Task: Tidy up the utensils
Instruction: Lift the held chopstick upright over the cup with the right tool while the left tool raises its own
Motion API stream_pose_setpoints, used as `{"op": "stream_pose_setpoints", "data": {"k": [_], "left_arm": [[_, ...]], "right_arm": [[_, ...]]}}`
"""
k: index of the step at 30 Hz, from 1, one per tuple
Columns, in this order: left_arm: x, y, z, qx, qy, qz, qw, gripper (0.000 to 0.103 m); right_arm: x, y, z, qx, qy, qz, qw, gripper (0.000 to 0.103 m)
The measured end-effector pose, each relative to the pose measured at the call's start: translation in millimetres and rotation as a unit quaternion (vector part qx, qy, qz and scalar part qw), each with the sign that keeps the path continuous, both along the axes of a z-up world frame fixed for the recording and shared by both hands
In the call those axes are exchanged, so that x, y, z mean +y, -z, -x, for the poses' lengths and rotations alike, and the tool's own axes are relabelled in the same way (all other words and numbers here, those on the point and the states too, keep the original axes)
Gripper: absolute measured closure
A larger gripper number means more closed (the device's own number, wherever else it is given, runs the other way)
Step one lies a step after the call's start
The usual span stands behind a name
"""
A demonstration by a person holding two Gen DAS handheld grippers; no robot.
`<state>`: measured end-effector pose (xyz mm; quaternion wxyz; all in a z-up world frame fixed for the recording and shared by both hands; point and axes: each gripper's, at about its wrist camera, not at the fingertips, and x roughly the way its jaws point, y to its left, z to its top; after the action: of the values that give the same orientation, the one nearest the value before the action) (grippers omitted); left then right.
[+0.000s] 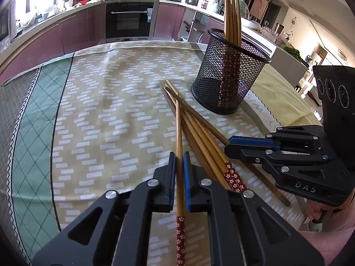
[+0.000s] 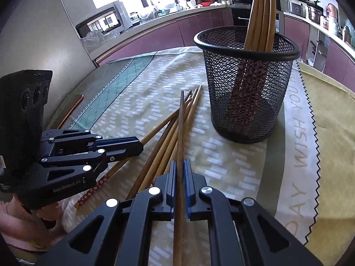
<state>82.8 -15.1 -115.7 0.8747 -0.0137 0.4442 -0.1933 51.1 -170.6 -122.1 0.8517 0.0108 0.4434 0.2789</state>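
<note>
Left gripper (image 1: 179,161) and right gripper (image 2: 180,166): jaws each clamp one chopstick (mesh cup (image 1: 228,75) at 1 o'clock).

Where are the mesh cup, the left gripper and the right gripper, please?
mesh cup (image 2: 246,102), right wrist view, front wall.
left gripper (image 1: 179,161), left wrist view, between fingertips.
right gripper (image 2: 180,166), right wrist view, between fingertips.

The left gripper (image 1: 179,161) and right gripper (image 2: 180,168) angle downward, jaws nearly closed, apparently clamping; pink sleeve (image 1: 339,219) behind.
</note>
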Motion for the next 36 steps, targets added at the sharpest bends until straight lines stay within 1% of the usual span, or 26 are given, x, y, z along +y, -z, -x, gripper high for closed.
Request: {"op": "stream_pose_setpoints", "data": {"k": [3, 9, 13, 17, 21, 24, 30, 36], "left_arm": [[0, 2, -4, 0.004, 0.001, 0.002, 1.0, 0.095], [-5, 2, -9, 0.001, 0.008, -0.013, 0.9999, 0.093], [-9, 2, -15, 0.0, 0.01, -0.017, 0.9998, 0.093], [-8, 0, -15, -0.003, -0.004, -0.018, 0.9998, 0.096], [-5, -8, -11, -0.009, -0.003, -0.003, 0.9999, 0.096], [0, -19, -9, -0.013, 0.003, 0.021, 0.9997, 0.096], [4, -46, -3, -0.034, 0.019, 0.056, 0.9977, 0.096], [11, -76, 0, -0.054, 0.034, 0.095, 0.9934, 0.096]], "right_arm": [[2, 2, -3, 0.0, 0.001, 0.003, 1.0, 0.095], [11, 1, -7, -0.007, 0.001, 0.015, 1.0, 0.095], [14, 1, -9, -0.009, 0.004, 0.01, 1.0, 0.096], [11, -5, -5, -0.023, 0.005, 0.001, 1.0, 0.097], [4, -19, 3, -0.048, -0.002, -0.014, 0.999, 0.097], [-3, -30, 8, -0.064, -0.003, -0.026, 0.998, 0.097], [-20, -51, 8, -0.085, 0.009, -0.051, 0.995, 0.097], [-38, -69, 11, -0.11, 0.023, -0.068, 0.991, 0.097]]}}
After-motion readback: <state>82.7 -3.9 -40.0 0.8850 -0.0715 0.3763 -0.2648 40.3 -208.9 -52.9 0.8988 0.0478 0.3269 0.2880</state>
